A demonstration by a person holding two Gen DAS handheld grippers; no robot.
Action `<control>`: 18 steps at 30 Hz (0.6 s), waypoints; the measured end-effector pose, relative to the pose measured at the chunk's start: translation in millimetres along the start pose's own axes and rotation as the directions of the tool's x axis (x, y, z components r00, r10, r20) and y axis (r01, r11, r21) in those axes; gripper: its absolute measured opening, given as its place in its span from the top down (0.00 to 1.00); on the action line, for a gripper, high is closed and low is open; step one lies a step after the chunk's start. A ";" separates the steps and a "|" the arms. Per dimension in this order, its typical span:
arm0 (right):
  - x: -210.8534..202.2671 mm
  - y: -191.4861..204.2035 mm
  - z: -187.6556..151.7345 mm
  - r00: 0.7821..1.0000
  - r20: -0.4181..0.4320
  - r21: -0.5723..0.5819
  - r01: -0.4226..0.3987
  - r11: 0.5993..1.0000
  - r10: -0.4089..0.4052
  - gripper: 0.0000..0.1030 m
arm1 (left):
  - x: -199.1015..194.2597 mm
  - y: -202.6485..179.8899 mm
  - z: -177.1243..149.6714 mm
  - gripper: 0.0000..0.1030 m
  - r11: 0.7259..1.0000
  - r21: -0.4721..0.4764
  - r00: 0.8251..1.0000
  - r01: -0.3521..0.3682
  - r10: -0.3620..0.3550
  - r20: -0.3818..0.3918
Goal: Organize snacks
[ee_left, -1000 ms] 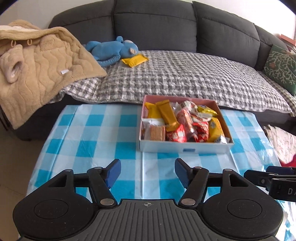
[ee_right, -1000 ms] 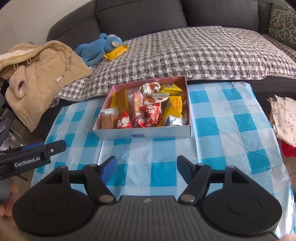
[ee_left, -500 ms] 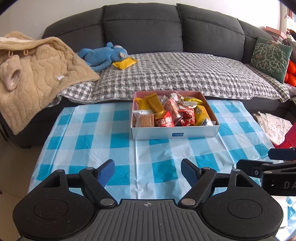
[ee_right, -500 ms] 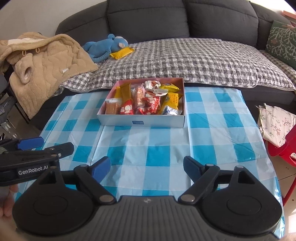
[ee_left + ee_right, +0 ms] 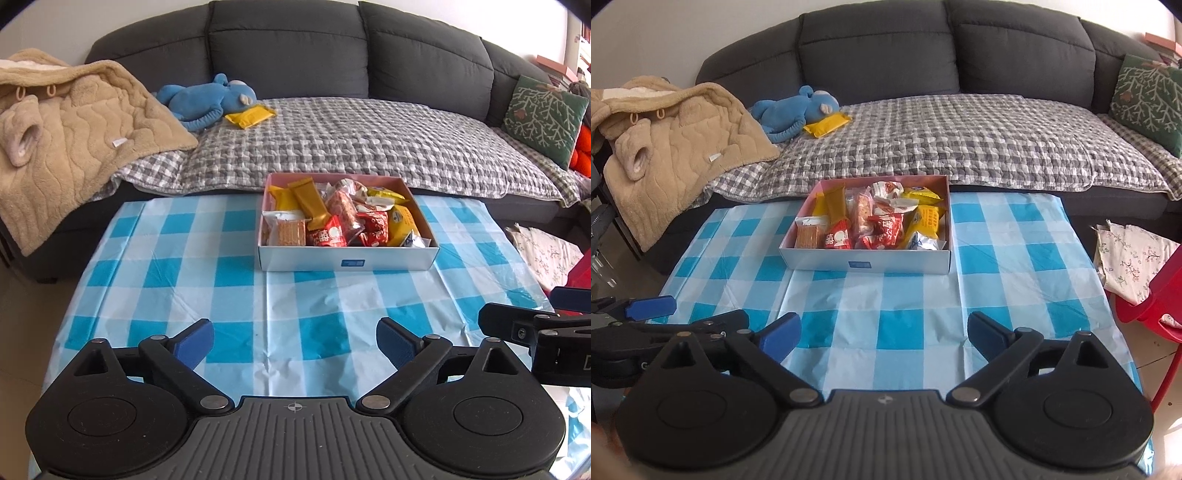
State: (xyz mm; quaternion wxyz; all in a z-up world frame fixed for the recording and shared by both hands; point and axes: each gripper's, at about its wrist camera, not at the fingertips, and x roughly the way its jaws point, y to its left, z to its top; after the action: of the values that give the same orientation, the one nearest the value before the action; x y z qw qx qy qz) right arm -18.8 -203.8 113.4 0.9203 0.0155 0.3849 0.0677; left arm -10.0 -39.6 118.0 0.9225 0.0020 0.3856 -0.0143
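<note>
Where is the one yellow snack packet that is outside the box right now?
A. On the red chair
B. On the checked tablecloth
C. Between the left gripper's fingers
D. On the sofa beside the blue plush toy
D: the yellow packet lies on the sofa's grey checked cover, against the blue plush toy, away from the snack box.

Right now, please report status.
Left gripper and right gripper open, just opened, empty. Snack box full on table. One yellow pack on sofa.

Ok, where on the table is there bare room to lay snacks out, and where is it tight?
Free: the checked tablecloth left of the snack box, the strip right of it, and the wide stretch between the box and the two hand-held grippers. Crowded: inside the box, where packets overlap. One yellow packet lies on the sofa beside the blue plush toy.
</note>
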 end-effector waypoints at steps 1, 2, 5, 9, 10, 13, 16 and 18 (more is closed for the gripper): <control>0.4 -0.4 0.0 1.000 -0.002 0.000 0.005 1.000 -0.005 0.04 | 0.2 -0.4 0.1 0.05 1.000 0.002 1.000 -0.001 0.001 -0.001; 0.7 -0.9 0.1 1.000 -0.004 0.003 0.008 1.000 -0.008 0.03 | 0.3 -0.6 0.0 0.05 1.000 0.002 1.000 -0.002 0.002 -0.001; 1.5 -2.4 0.3 1.000 -0.015 0.020 -0.003 1.000 0.003 0.02 | 0.1 -1.7 0.1 0.02 1.000 0.011 1.000 -0.006 0.006 -0.001; 0.9 1.9 0.0 1.000 -0.008 0.000 0.010 1.000 -0.010 0.02 | 1.0 -3.3 1.2 0.01 0.999 0.023 1.000 -0.027 0.027 -0.012; 0.7 2.9 -0.1 1.000 -0.006 -0.004 0.014 1.000 -0.014 0.02 | 1.6 -3.2 1.7 0.00 0.999 0.021 0.999 -0.033 0.033 -0.014; 1.4 3.7 0.5 0.999 0.001 -0.008 0.034 0.999 -0.034 0.02 | 3.4 -2.7 1.4 0.00 0.999 0.018 0.999 -0.045 0.046 -0.024; 2.2 1.1 1.5 0.998 0.008 0.001 0.059 0.998 -0.059 0.02 | 4.7 -2.2 0.9 0.00 0.999 0.012 0.999 -0.037 0.037 -0.037; 2.9 -0.8 1.9 0.998 0.004 0.008 0.065 0.998 -0.065 0.02 | 5.4 -1.0 1.3 0.00 1.000 0.002 0.999 -0.025 0.025 -0.044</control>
State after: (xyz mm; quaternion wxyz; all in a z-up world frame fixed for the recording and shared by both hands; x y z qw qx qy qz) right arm -15.4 -204.1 112.6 0.9228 0.0065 0.3834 0.0361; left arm -5.3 -40.7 115.1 0.9140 0.0078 0.4057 -0.0031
